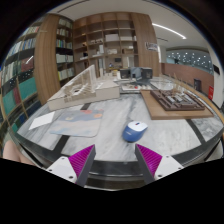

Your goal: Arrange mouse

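Note:
A blue and white mouse (135,130) lies on the light marble table (170,133), just ahead of my fingers and a little to the right of their midline. A grey mouse mat (78,124) with a red mark lies to the left of the mouse. My gripper (112,158) is open and empty, its purple pads (80,160) spread wide, with nothing between them.
A sheet of paper (42,120) lies left of the mat. Clear cases with architectural models (80,90) stand beyond, and a wooden tray with a model (175,100) stands to the right. Bookshelves (105,40) line the back and left walls.

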`<move>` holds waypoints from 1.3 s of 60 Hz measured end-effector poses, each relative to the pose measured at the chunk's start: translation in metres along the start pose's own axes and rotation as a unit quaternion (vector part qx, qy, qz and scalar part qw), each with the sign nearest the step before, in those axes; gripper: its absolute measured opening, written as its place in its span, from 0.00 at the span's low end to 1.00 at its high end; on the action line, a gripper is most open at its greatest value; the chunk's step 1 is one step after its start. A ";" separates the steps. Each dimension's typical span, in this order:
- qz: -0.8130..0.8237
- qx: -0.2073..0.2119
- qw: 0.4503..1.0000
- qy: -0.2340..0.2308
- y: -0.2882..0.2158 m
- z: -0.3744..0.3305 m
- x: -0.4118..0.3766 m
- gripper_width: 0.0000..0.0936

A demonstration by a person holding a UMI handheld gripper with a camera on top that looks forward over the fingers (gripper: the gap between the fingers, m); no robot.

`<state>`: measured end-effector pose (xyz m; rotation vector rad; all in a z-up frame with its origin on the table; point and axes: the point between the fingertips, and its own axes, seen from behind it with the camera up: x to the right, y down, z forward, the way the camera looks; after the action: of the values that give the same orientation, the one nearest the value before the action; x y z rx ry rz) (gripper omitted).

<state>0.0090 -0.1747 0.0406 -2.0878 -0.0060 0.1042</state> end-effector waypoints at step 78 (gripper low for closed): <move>-0.041 -0.046 0.998 0.026 -0.057 0.233 -0.163 0.49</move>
<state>-0.1690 0.0483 -0.0131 -2.1789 -0.0663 0.0008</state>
